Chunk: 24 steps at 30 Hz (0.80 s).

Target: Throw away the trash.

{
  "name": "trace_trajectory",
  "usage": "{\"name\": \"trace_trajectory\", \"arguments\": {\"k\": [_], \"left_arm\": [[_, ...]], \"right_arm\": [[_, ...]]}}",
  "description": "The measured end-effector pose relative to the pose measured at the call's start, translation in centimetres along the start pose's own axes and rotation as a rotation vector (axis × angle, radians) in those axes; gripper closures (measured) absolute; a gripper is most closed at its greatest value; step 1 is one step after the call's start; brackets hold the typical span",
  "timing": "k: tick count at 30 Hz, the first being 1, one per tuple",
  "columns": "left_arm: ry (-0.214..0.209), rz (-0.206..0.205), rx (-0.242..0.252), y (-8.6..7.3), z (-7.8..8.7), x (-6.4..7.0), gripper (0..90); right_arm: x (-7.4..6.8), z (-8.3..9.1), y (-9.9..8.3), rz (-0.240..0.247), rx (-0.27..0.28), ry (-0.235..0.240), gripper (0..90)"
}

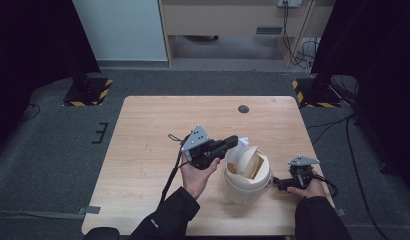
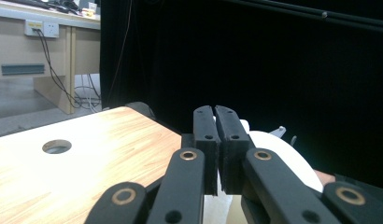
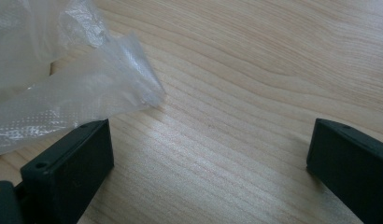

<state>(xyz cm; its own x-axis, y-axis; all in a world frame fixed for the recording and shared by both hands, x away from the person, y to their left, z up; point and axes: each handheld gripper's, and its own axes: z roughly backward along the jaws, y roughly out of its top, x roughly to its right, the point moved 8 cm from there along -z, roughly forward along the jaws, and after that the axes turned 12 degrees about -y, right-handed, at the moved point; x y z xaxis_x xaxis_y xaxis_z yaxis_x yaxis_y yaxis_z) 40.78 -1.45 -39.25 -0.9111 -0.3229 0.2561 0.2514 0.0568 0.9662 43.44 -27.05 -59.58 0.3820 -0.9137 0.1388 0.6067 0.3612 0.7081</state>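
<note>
While the left claw (image 1: 232,142) pinches shut on what looks like the white bag (image 1: 241,146) edge at the far rim of the bin (image 1: 247,175), the right claw (image 1: 279,183) lies wide open, low on the table (image 1: 153,125) just right of the bin. Its view shows thin clear film (image 3: 73,88) lying loose beside one jaw, held by nothing. The bin stands near the table's front edge, a tan swing lid (image 1: 253,164) tilted in its top. I judge the liner light, limp, slippery and easy to tear, so it is best pinched at the rim fold. The bin looks stiff but light, and may tip. No label or writing is readable.
</note>
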Motion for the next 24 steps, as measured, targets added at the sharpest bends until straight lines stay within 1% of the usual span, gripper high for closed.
{"name": "trace_trajectory", "arguments": {"k": [3,6,13,19,21,24], "left_arm": [[-0.010,0.016,0.011,-0.1,0.0,-0.1,87.6],[-0.031,0.042,0.014,-0.4,-0.1,-0.1,87.6],[-0.037,0.051,0.000,-1.4,-0.3,-0.1,87.6],[-0.040,0.077,-0.007,-2.4,0.0,-0.4,87.6],[-0.044,0.083,-0.005,-2.5,0.1,-0.4,87.6],[-0.047,0.087,0.004,-2.1,0.2,-0.4,87.8]], "right_arm": [[0.0,0.0,0.0,0.000,0.000,0.000,0.8],[0.0,0.0,0.0,0.000,0.000,0.001,0.8],[0.0,0.0,0.0,0.000,0.000,0.001,0.8],[0.0,0.0,0.0,0.000,0.000,0.001,0.8],[0.0,0.0,0.0,0.000,0.000,0.001,0.7],[0.0,0.0,0.0,-0.001,0.000,0.001,0.8]]}}
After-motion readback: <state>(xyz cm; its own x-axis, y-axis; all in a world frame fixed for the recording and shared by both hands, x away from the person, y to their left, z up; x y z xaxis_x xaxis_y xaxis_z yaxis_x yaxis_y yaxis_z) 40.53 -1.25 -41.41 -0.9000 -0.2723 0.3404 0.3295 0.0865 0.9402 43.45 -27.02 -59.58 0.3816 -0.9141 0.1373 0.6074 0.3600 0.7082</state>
